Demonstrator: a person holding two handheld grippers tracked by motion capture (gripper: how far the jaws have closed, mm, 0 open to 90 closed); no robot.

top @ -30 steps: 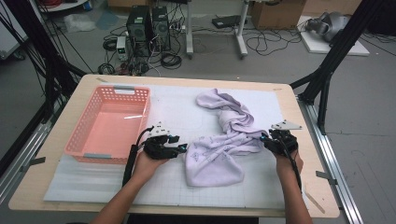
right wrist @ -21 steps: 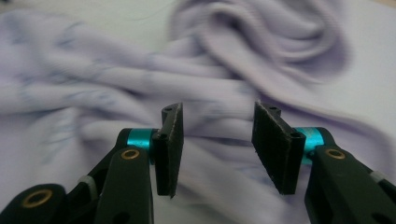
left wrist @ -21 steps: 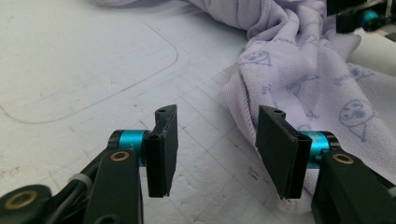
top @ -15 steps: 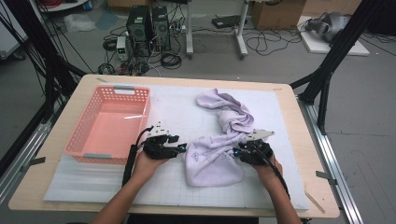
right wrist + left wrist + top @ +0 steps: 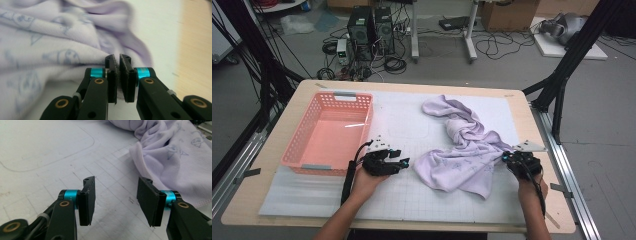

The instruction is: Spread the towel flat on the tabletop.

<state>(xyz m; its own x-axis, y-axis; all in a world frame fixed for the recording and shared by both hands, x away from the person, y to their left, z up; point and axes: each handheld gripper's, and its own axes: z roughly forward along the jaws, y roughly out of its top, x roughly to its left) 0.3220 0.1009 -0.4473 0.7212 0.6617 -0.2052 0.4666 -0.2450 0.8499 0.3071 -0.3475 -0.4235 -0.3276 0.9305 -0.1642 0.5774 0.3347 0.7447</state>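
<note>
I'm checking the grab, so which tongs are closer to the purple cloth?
Right. The right tongs are shut on the purple cloth at its right edge; the left tongs sit open on the mat just short of its left edge.

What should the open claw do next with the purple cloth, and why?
Probably slide the left gripper forward to the near edge of the purple cloth and close on it. Its jaws stand open over bare mat beside that edge, while the right gripper already pinches the cloth's other side.

Left gripper (image 5: 116, 197) low over the white gridded mat (image 5: 50, 152), jaws wide apart with nothing between. Lilac printed cloth (image 5: 175, 157) bunched just beyond, right jaw near its hem.
</note>
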